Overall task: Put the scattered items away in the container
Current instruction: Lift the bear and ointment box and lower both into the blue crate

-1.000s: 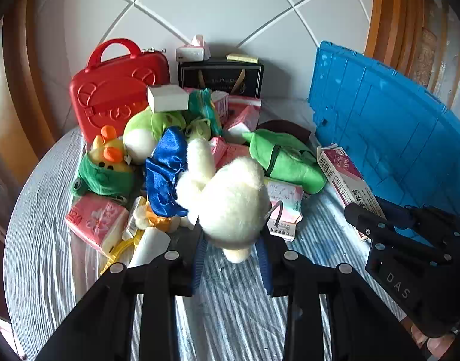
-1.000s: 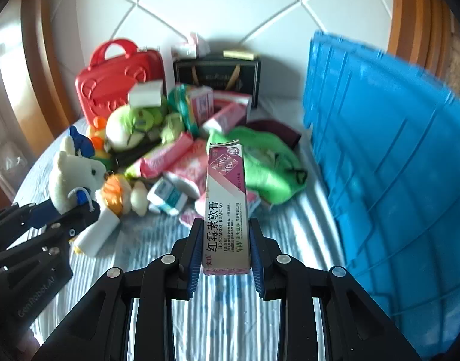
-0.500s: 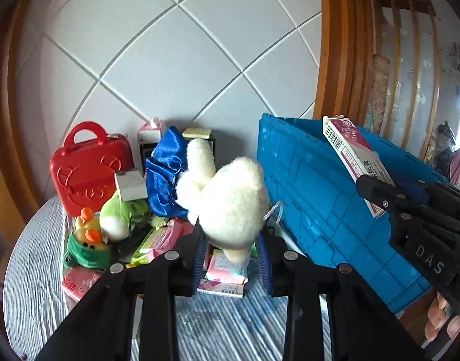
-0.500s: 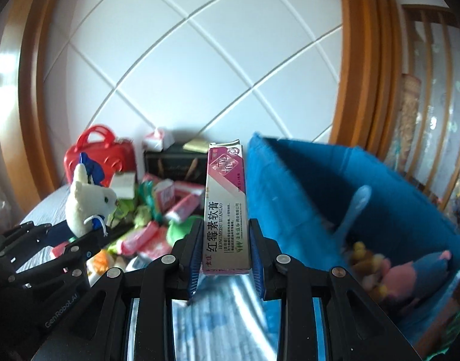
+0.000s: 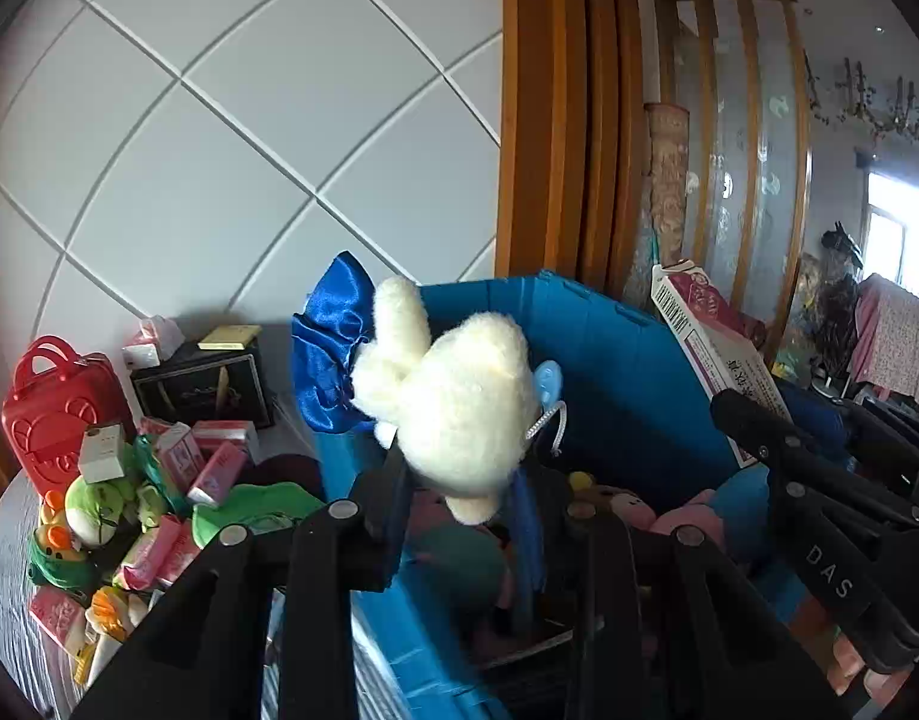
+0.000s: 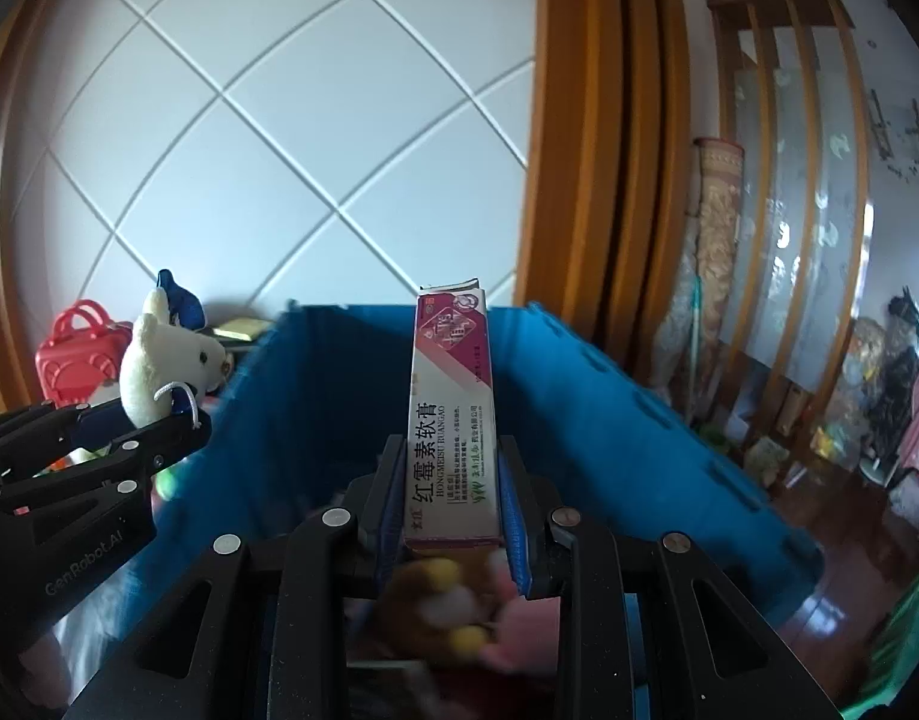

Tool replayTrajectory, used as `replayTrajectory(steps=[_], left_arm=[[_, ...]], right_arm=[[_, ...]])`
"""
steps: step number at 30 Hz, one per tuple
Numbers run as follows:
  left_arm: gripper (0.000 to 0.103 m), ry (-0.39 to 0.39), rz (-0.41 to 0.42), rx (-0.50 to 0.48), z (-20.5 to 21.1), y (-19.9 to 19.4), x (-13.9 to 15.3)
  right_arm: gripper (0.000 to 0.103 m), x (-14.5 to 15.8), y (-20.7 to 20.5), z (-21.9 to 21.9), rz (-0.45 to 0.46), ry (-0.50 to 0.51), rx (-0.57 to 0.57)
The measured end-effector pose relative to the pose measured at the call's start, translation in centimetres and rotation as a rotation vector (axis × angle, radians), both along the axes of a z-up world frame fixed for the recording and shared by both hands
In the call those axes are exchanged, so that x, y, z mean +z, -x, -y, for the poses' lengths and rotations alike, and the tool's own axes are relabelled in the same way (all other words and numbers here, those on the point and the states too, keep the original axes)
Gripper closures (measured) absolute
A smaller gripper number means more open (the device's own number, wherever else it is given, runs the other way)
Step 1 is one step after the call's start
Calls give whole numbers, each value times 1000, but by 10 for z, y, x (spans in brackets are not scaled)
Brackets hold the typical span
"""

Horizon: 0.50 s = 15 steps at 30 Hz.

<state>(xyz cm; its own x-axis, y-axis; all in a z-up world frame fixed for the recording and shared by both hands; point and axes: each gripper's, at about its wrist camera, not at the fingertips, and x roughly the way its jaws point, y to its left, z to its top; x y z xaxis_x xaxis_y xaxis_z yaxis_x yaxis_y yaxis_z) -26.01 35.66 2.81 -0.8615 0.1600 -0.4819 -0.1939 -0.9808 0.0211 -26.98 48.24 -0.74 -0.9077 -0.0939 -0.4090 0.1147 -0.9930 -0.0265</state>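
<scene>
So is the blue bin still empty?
No. The blue bin already holds soft toys, visible below the box in the right gripper.

Box (image 6: 453, 420) — "HONGMEISU RUANGAO"; claw (image 5: 759, 450) — "DAS".

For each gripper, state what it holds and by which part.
Left gripper: white plush toy, by its lower body. Right gripper: ointment box, by its lower end.

- My striped table (image 5: 9, 546) carries a red case (image 5: 54, 414), a black box (image 5: 204, 384), pink packets (image 5: 216, 468) and green plush toys (image 5: 99, 501).
- The blue crate (image 5: 633, 384) stands on it too.
</scene>
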Motion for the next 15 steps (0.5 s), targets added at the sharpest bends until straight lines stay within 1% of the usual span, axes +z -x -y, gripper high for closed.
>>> replayTrajectory(steps=[1, 2, 3, 5, 6, 8, 9, 11, 15], left_arm=[[73, 87, 23, 30, -17, 5, -1], [73, 137, 19, 72, -25, 7, 0], [73, 116, 29, 107, -24, 7, 4], [73, 10, 130, 104, -18, 12, 9], [73, 0, 149, 103, -20, 14, 11], [73, 56, 132, 140, -35, 13, 11], [73, 63, 141, 139, -43, 13, 10], [73, 45, 191, 116, -58, 18, 5], [72, 71, 269, 111, -75, 27, -15]], right_arm=[[75, -4, 4, -14, 14, 2, 0], [75, -8, 10, -26, 30, 5, 4], [75, -12, 14, -35, 43, 8, 14], [75, -20, 20, -47, 63, 18, 43], [75, -23, 23, -51, 70, 28, 60], [75, -27, 24, -54, 77, 44, 90], [75, -28, 24, -58, 78, 52, 103], [75, -29, 25, -65, 82, 62, 124], [75, -33, 24, -72, 94, 70, 141]])
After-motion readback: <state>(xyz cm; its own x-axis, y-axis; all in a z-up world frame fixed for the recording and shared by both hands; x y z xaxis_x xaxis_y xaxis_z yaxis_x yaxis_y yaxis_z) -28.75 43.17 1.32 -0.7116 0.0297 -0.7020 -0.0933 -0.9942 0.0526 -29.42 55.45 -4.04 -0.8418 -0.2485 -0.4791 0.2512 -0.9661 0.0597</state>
